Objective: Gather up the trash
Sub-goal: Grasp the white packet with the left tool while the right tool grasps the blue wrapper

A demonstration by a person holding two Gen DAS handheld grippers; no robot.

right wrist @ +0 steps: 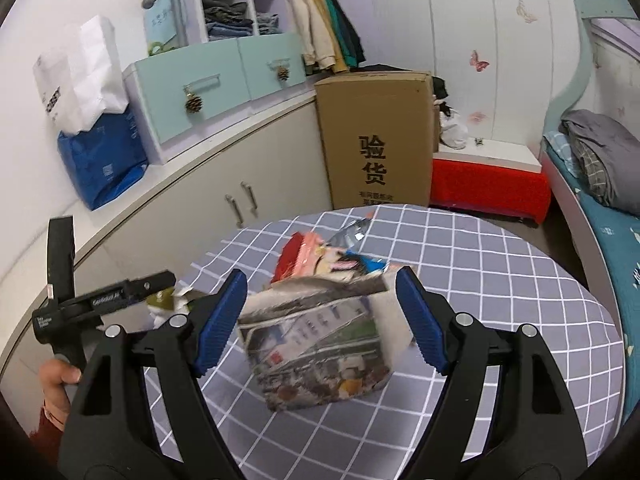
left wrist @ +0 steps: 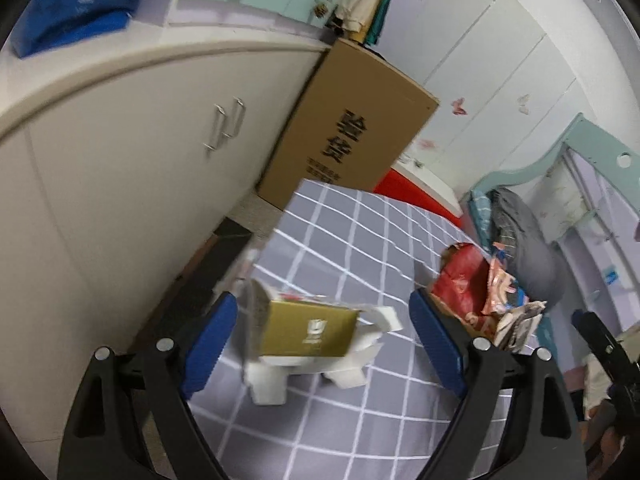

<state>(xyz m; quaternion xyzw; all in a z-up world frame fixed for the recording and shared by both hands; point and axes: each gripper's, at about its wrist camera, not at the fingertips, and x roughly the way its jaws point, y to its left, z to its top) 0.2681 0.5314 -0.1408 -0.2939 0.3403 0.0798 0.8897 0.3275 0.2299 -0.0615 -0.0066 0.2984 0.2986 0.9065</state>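
Two bits of trash are the main thing here, both sitting on the grey checked tablecloth (right wrist: pixel 500 280). One is a small gold carton (left wrist: pixel 308 332) with torn white flaps, lying near the tablecloth's left edge on the side by the white cabinet (left wrist: pixel 120 152). The left gripper (left wrist: pixel 324 344) has its blue pads spread wide on either side of that carton, and I can see gaps on both sides, so nothing is pinched. The other is a crumpled printed paper box (right wrist: pixel 320 340) more toward the middle of the cloth. The right gripper (right wrist: pixel 322 320) straddles it with jaws wide too; the right pad looks very close to the box's edge but I can't tell if it actually touches.

Just behind the paper box on the cloth there's a heap of snack wrappers (right wrist: pixel 320 256), red and pink stuff, plus a silvery foil piece (right wrist: pixel 354 232) a bit further back.

Past the far edge of the cloth stands a tall cardboard box (right wrist: pixel 376 140) with printed characters, right against the cabinet. A red low stand (right wrist: pixel 488 188) sits beside it, and a bed with a grey blanket (right wrist: pixel 600 152) is off to the cloth's right. A hand (right wrist: pixel 60 384) grips the left tool's handle.
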